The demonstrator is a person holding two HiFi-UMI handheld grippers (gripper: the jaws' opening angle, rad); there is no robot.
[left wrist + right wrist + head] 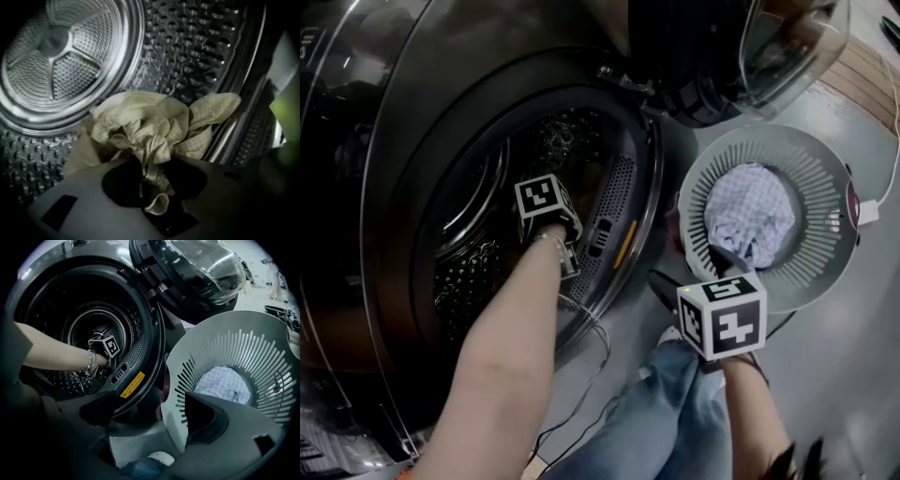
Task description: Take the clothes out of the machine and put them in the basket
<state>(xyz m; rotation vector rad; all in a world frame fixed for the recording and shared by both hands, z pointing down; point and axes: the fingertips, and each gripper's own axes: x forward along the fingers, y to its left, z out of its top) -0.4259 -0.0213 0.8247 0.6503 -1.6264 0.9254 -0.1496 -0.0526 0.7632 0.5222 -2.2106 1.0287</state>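
Note:
A crumpled pale yellow-green cloth (154,126) lies at the bottom of the washing machine's steel drum (70,51). My left gripper (151,185) reaches into the drum through the opening (487,216), steeply downward, and is shut on a bunched fold of that cloth. In the head view only its marker cube (546,200) and the forearm show. My right gripper (154,420) hangs open and empty outside the machine, just over the near rim of the round grey basket (811,164). A blue-and-white checked cloth (755,217) lies in the basket (220,345).
The machine's glass door (750,47) stands swung open above the basket. The rubber door seal and front panel (140,376) ring the opening. A white plug and cable (865,212) lie at the basket's right. Legs in jeans (661,412) and thin cables (581,412) lie on the grey floor.

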